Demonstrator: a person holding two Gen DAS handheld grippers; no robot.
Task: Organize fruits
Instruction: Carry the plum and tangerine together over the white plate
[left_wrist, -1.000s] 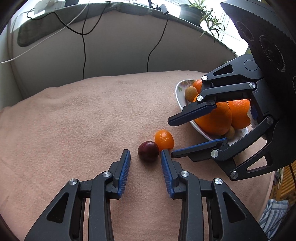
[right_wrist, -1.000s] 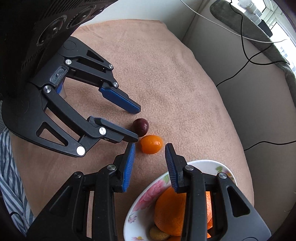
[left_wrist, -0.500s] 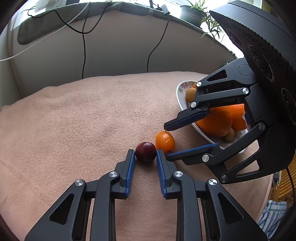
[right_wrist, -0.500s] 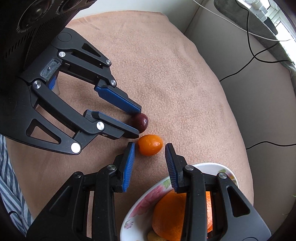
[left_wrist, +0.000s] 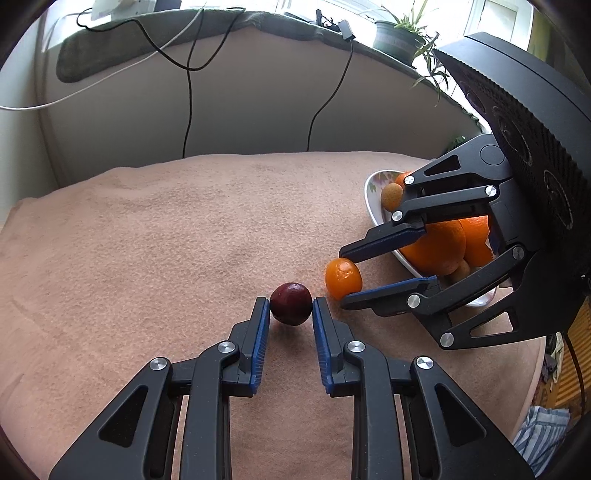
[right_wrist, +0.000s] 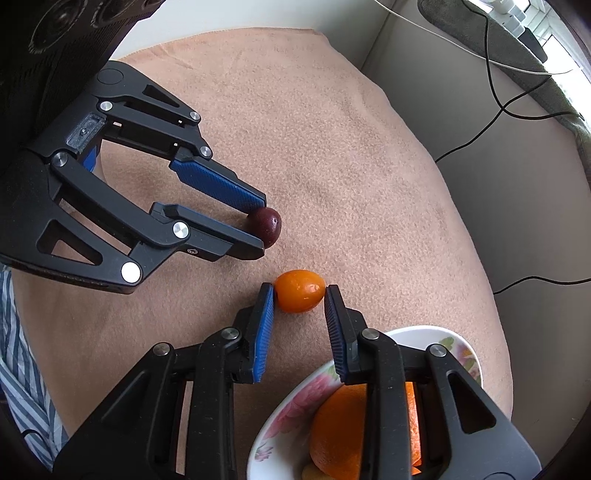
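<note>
A dark red plum lies on the tan cloth between the tips of my left gripper, whose blue pads touch it on both sides. It also shows in the right wrist view. A small orange fruit lies just beside it, between the tips of my right gripper, which is closed to the fruit's width. It shows in the left wrist view too. Both fruits rest on the cloth.
A white floral bowl holding large oranges and small brown fruits stands right of the two fruits. A padded backrest with black cables runs behind. A potted plant is on the sill.
Both grippers have moved forward and narrowed: the left one closed around the plum, the right one around the small orange fruit. The fruits stayed on the cloth.
</note>
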